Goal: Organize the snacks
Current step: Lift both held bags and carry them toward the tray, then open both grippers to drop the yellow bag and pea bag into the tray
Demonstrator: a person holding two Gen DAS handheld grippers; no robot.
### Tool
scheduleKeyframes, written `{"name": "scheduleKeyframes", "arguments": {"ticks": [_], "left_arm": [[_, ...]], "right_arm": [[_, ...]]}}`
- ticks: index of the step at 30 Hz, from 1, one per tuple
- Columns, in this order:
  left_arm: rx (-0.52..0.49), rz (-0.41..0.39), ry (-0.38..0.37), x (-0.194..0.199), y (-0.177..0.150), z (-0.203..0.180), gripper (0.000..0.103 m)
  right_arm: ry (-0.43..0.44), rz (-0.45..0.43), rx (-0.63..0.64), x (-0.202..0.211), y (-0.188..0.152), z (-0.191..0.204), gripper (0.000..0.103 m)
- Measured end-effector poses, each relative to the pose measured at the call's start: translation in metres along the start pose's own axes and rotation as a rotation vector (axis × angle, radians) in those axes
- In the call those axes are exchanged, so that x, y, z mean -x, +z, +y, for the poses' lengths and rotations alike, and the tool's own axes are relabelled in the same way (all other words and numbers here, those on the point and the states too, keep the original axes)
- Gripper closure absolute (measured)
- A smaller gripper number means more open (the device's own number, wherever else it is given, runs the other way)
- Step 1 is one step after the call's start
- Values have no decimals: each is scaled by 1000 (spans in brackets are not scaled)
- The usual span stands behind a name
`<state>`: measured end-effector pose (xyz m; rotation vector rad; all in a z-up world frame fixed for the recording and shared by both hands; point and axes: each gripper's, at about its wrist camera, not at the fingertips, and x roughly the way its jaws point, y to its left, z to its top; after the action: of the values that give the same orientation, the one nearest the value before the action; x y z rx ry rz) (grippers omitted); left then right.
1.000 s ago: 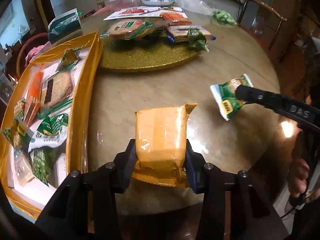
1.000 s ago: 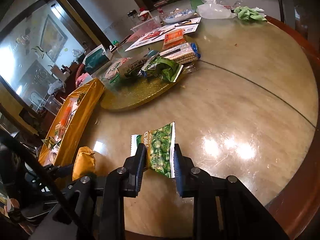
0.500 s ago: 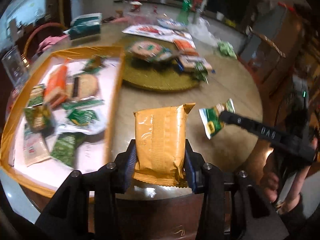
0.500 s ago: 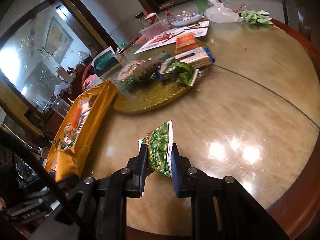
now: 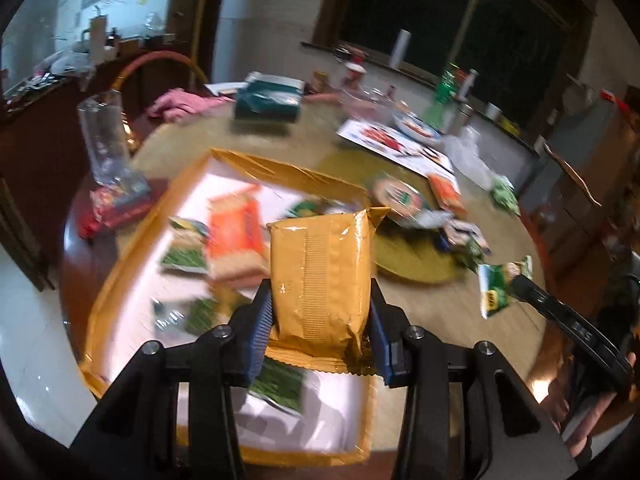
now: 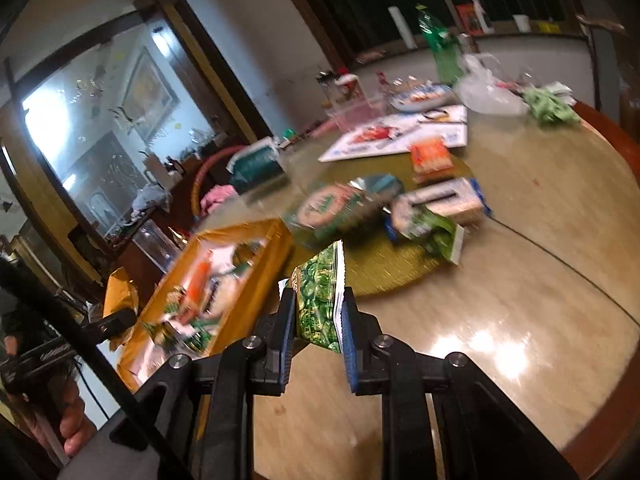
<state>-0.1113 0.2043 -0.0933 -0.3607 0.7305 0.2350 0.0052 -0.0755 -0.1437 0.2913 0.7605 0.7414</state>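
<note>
Your left gripper (image 5: 320, 328) pinches the yellow snack pack (image 5: 320, 280) across its width, long axis upright between the pads, and it hangs directly over the near end of the gold tray (image 5: 120, 268). So the tray lies straight below and ahead of that hand, which is the nearer one. Your right gripper (image 6: 316, 328) is pressed tight on the green pea packet (image 6: 320, 300), above the bare table (image 6: 520, 280); the tray sits to its left. Farther off, more snacks wait on the gold round mat (image 6: 384, 272).
</note>
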Motion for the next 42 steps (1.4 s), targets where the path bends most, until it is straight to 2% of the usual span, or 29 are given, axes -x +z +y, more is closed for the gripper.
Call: {"name": "scheduleKeyframes", "arguments": {"ticks": [6, 11, 23, 33, 42], "left_arm": [[18, 1, 34, -15, 15, 18, 58], [13, 12, 49, -23, 14, 22, 58], [16, 33, 79, -16, -2, 15, 58], [29, 53, 51, -1, -21, 6, 58], [75, 25, 60, 7, -3, 33, 58]], "right_arm": [[83, 34, 34, -41, 14, 27, 83], [137, 57, 67, -60, 14, 45, 83], [173, 73, 31, -46, 1, 42, 83], [222, 101, 38, -36, -7, 50, 83], [242, 137, 73, -55, 3, 66, 83]]}}
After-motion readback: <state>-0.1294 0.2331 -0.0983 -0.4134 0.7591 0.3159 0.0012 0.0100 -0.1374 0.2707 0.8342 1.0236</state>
